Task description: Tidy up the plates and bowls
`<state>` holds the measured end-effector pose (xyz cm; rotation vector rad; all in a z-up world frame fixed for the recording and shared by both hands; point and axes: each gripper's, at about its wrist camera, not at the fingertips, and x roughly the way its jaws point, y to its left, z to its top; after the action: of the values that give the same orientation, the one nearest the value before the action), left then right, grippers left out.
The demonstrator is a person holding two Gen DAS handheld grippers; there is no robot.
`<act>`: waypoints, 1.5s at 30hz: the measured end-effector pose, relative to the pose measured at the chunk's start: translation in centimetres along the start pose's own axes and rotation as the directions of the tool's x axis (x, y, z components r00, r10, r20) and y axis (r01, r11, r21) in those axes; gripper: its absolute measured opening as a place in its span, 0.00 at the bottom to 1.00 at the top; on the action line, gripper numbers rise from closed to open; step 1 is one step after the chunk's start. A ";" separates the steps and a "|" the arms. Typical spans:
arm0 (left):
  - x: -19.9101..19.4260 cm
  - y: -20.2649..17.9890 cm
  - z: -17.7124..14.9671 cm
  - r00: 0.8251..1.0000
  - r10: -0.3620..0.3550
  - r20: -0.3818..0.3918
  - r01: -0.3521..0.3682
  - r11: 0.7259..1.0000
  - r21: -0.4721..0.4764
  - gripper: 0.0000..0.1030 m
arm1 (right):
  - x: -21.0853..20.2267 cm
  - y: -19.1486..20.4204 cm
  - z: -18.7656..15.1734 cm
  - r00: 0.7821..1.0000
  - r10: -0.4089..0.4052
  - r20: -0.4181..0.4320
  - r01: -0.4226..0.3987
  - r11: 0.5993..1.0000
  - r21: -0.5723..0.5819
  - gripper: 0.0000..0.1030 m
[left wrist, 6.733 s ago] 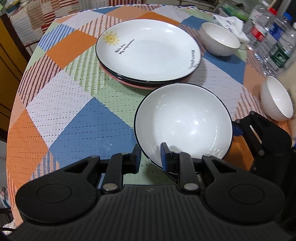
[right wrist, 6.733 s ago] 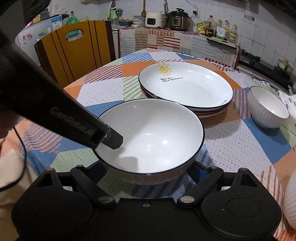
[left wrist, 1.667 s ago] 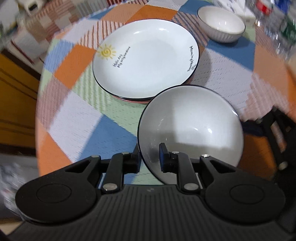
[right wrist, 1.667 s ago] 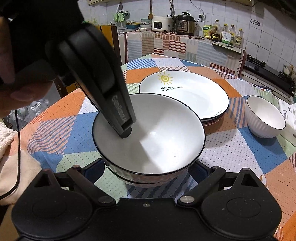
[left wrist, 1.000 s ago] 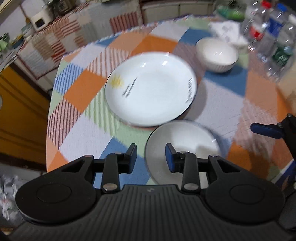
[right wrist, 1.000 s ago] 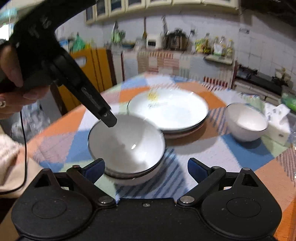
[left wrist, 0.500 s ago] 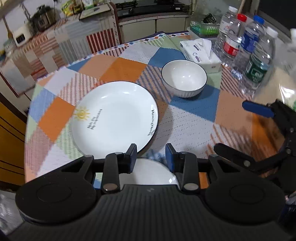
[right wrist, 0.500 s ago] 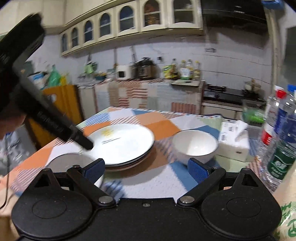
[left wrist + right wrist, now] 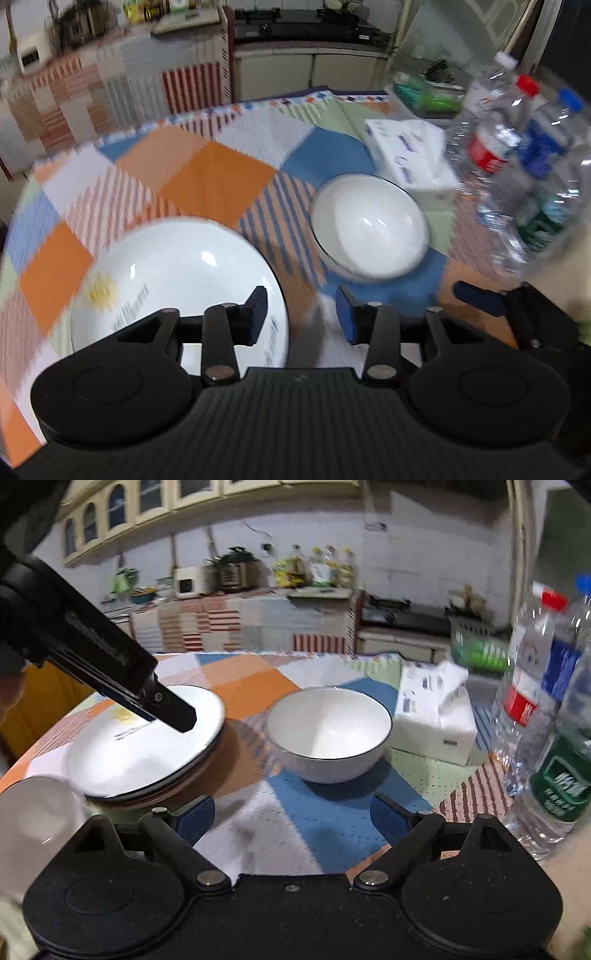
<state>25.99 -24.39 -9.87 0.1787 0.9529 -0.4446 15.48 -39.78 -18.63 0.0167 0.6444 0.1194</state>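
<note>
Here, I read both wrist views as a joint approach to the small bowl [image 9: 328, 734], which stands upright on the worktop [image 9: 332, 834], far and centred ahead of my right gripper [image 9: 291, 821] and far and slightly right of my left gripper [image 9: 301, 315]. The right gripper's fingers [image 9: 194, 821] stand spread wide with nothing between them, having just eased in a little; the bowl lies apart from them, beyond their tips, and its round rim offers no long axis to align with. The left gripper's fingers [image 9: 347, 317] have just been opening and are released on nothing, hanging over the near right edge of the stacked plates [image 9: 177, 277]. In my judgement the right gripper is the nearer and better aimed, since the bowl sits squarely in its gap line, while the left must shift right to reach the rim.

The right wrist view shows what the left does not: the bowl's ribbed outer wall, the plates as a stack seen from the side, a larger bowl [image 9: 35, 823] at the near left edge, and the left gripper's body [image 9: 110, 664] slanting over the plates. The left wrist view alone shows the sun motif on the top plate clearly and one blue fingertip of the right gripper at the near right. A tissue box [image 9: 432, 716] sits just beyond the small bowl, and water bottles [image 9: 535, 686] crowd the right side
</note>
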 end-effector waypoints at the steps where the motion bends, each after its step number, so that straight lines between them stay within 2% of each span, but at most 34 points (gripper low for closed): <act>1: 0.7 -0.4 0.5 1.000 0.022 0.011 -0.022 0.999 0.027 0.40 | 1.0 -0.4 0.1 1.000 -0.010 -0.006 0.010 1.000 0.011 0.91; 4: 2.1 -1.0 1.8 0.998 0.050 0.046 -0.053 0.997 0.051 0.40 | 3.5 -1.3 0.0 0.999 -0.030 -0.031 0.031 0.999 0.028 0.91; 7: 3.4 -0.9 3.0 0.997 0.036 0.063 -0.039 0.999 0.038 0.41 | 5.8 -1.7 0.0 0.995 -0.065 -0.078 0.067 0.997 0.023 0.91; 10: 5.1 -1.1 3.5 0.998 0.037 0.041 -0.040 0.997 0.062 0.42 | 6.7 -1.5 0.2 0.996 -0.038 -0.081 0.038 0.999 -0.006 0.91; 14: 7.9 -1.1 4.0 0.999 0.037 -0.022 -0.035 0.995 0.091 0.42 | 7.6 -1.2 1.0 0.996 -0.007 -0.089 0.009 1.000 0.023 0.91; 17: 9.1 -0.7 4.2 0.998 -0.008 -0.057 0.011 0.999 0.053 0.42 | 8.6 -1.4 1.4 0.995 -0.043 -0.094 0.046 0.999 0.029 0.91; 19: 9.5 -0.8 4.2 0.998 -0.011 -0.059 0.014 0.999 0.047 0.42 | 9.2 -1.9 1.3 0.994 -0.055 -0.093 0.061 0.996 0.060 0.91; 21: 10.0 -0.6 4.3 0.997 -0.035 -0.067 0.037 0.999 0.024 0.38 | 9.6 -2.4 1.1 0.996 -0.051 -0.078 0.058 0.995 0.087 0.91; 23: 10.6 -0.2 4.3 0.991 -0.090 -0.101 0.088 0.996 -0.020 0.15 | 9.7 -2.6 0.9 0.998 -0.039 -0.055 0.044 0.994 0.096 0.92; 25: 11.2 0.2 4.3 0.983 -0.121 -0.134 0.114 0.991 -0.064 0.10 | 9.6 -2.4 0.9 0.998 -0.024 -0.059 0.029 0.996 0.081 0.91; 27: 11.2 0.3 4.0 0.983 -0.135 -0.127 0.129 0.990 -0.056 0.11 | 9.5 -2.2 1.0 0.999 -0.010 -0.047 0.013 0.998 0.055 0.91; 33: 9.9 0.7 3.5 0.980 -0.150 -0.128 0.142 0.987 -0.071 0.10 | 10.0 -1.3 1.4 0.997 -0.068 -0.030 0.068 0.997 -0.028 0.91; 36: 7.9 0.4 3.3 0.983 -0.123 -0.139 0.121 0.992 -0.023 0.10 | 8.9 0.1 1.3 0.994 -0.107 0.008 0.107 0.991 -0.083 0.91; 42: 2.2 0.4 2.5 0.987 -0.114 -0.116 0.116 0.993 0.017 0.10 | 4.7 1.5 1.8 0.996 -0.076 0.049 0.078 0.997 -0.030 0.92; 45: -1.2 0.5 1.9 0.990 -0.103 -0.093 0.108 0.993 0.048 0.11 | 2.4 3.0 2.1 0.995 -0.074 0.069 0.077 0.996 -0.047 0.92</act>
<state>27.04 -24.24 -7.82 0.1982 1.0436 -0.5630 18.31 -36.51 -18.26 -0.0510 0.5738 0.0611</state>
